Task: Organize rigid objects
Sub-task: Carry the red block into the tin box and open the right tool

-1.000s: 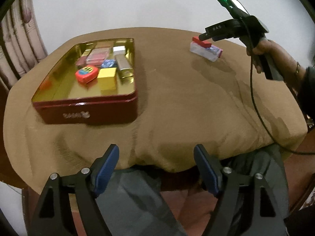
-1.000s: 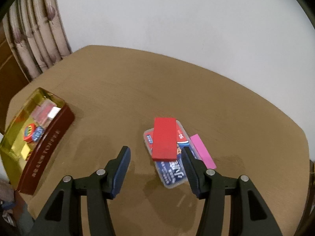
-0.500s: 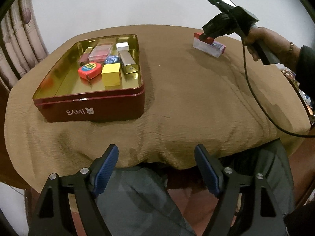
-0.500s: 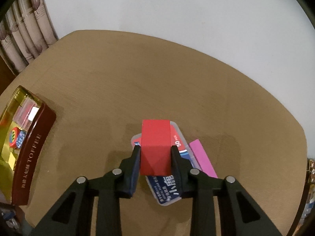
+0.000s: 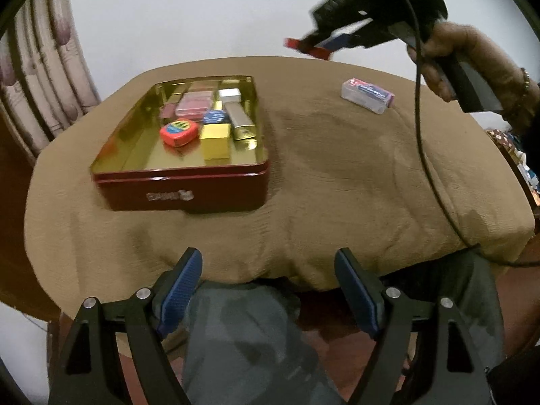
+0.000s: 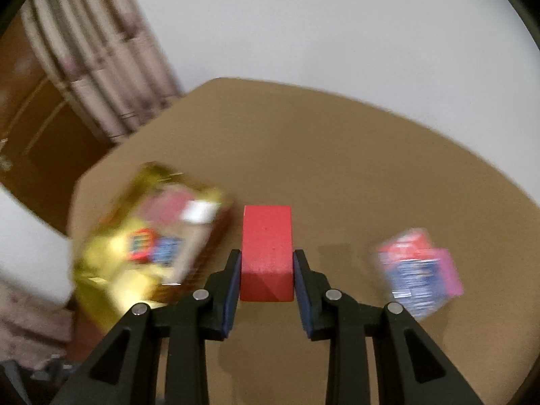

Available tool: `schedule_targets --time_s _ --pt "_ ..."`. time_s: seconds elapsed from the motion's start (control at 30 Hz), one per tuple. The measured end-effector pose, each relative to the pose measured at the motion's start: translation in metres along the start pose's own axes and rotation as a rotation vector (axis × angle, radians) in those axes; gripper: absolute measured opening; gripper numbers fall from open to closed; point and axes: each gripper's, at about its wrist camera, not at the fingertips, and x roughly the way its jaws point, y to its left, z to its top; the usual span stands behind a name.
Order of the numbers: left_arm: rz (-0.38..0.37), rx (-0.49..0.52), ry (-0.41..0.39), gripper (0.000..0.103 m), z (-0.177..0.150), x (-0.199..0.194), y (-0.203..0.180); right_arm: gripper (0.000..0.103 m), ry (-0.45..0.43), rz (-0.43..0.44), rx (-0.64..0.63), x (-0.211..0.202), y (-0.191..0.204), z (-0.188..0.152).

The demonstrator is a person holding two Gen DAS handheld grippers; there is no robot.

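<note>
Right gripper (image 6: 266,280) clenches a flat red block (image 6: 266,253) mid-frame, aloft over the tabletop (image 5: 337,168); left gripper (image 5: 268,290) idles spread. Crowded red-and-gold tin (image 5: 182,199), centre-left, risks a rim clip.

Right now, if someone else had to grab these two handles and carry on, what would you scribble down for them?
Right gripper: shut on the red rectangular block, lifted off the table.
Left gripper: open, empty, at the near table edge.
Red metal tin with gold inside: sits on the brown tablecloth, already holding a red tape measure, a yellow box and other small items.
Left to do: place the block in the tin, then the clear plastic case and the pink strip beside it.
</note>
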Motion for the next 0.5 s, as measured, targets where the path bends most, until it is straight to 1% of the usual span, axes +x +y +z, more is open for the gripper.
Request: schedule_targets --time_s 0.07,0.13,0.17,0.23,0.3,0.37,0.43,0.5 --pt "0.013 -0.020 -0.009 0.078 -0.003 -0.007 0.009 0.030 0.040 0.085 -0.028 0.017 0.042 -0.002" --pt "0.024 -0.037 -0.013 0.079 -0.005 -0.011 0.017 0.030 0.079 0.153 -0.048 0.031 0.075 -0.005" --pt "0.028 -0.044 -0.017 0.079 -0.006 -0.013 0.020 0.030 0.096 0.170 -0.059 0.039 0.088 -0.007" --pt "0.029 -0.059 -0.023 0.079 -0.008 -0.016 0.027 0.030 0.138 0.187 -0.091 0.063 0.119 -0.009" --pt "0.032 -0.064 -0.021 0.079 -0.010 -0.018 0.031 0.030 0.167 0.203 -0.089 0.084 0.138 -0.009" --pt "0.034 -0.068 -0.023 0.079 -0.012 -0.019 0.035 0.030 0.199 0.197 -0.083 0.102 0.152 -0.010" --pt "0.031 -0.076 -0.027 0.079 -0.012 -0.022 0.040 0.030 0.219 0.207 -0.063 0.111 0.157 -0.012" --pt "0.029 -0.083 -0.036 0.079 -0.012 -0.024 0.043 0.030 0.238 0.191 -0.044 0.130 0.171 -0.008"
